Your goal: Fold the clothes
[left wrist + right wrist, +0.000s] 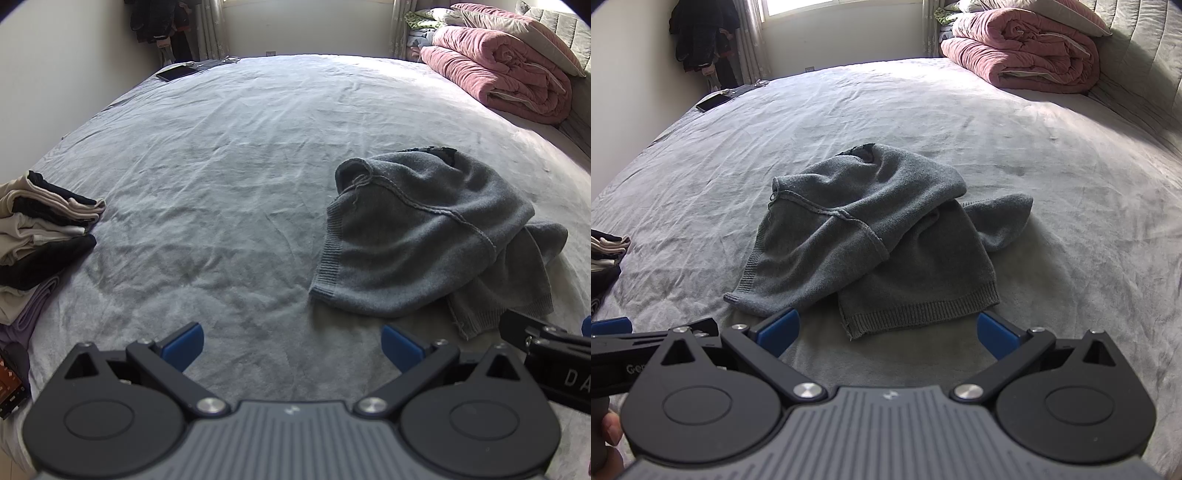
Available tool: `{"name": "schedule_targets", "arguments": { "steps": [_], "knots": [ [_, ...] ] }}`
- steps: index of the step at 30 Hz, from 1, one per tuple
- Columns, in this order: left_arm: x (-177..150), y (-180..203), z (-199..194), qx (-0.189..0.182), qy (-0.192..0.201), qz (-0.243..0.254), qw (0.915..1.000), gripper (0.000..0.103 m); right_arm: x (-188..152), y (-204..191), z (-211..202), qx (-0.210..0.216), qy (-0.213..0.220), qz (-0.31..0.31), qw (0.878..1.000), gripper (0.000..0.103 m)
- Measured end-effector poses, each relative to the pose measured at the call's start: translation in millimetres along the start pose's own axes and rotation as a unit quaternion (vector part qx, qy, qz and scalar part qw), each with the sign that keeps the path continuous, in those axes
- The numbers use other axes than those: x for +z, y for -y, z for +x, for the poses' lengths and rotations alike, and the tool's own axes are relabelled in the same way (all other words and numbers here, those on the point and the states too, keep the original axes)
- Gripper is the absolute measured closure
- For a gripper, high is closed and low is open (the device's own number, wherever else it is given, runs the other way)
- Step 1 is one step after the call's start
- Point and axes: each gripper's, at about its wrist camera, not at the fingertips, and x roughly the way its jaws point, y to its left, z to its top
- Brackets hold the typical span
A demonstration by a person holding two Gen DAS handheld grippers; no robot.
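A grey knitted sweater [864,240] lies crumpled in a heap on the grey bedsheet [1052,184], inside out with seams showing and its ribbed hems toward me. In the left wrist view the sweater [424,236] lies ahead to the right. My left gripper [291,345] is open and empty, low over bare sheet to the left of the sweater. My right gripper [886,334] is open and empty, just short of the sweater's ribbed hem. Each gripper shows at the edge of the other's view.
A stack of folded clothes [40,229] sits at the bed's left edge. A rolled pink quilt [506,70] and pillows lie at the far right. A dark phone [173,72] lies at the far left corner. Dark clothes [698,33] hang by the window.
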Motion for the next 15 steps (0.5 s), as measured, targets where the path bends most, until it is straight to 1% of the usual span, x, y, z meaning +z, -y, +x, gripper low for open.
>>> {"name": "schedule_targets", "arguments": {
  "steps": [15],
  "knots": [
    [-0.1,1.3,2.5,0.002,-0.004,0.003,1.0000,0.001,-0.2,0.6,-0.5,0.000,0.000,-0.001,1.000,0.000]
  ]
}}
